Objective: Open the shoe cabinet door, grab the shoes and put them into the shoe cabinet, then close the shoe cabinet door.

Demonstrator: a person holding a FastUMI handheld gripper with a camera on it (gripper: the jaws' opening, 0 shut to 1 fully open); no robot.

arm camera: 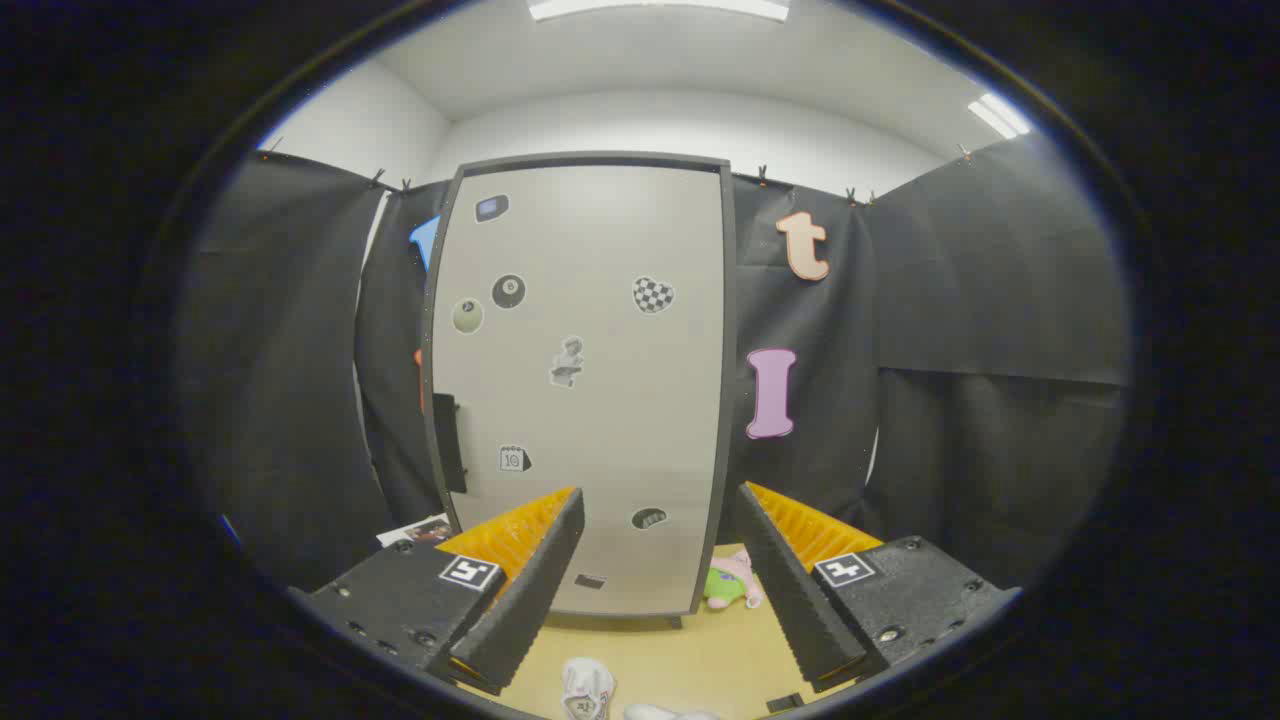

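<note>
The shoe cabinet (580,390) stands upright in the middle of the frame, its closed door (600,420) facing the camera, with a handle (449,443) on the door's left edge. The booth's cloth wall hangs behind it and to both sides. The gripper (655,545) sits at the lower middle of the frame, its two fingers (530,580) spread wide apart with nothing between them, the cabinet door beyond them. On the floor (700,650) between the fingers, toward the bottom of the frame, lie the shoes (587,690). A soft toy (733,585) lies on the floor by the cabinet's lower right corner, just beside the right finger.
</note>
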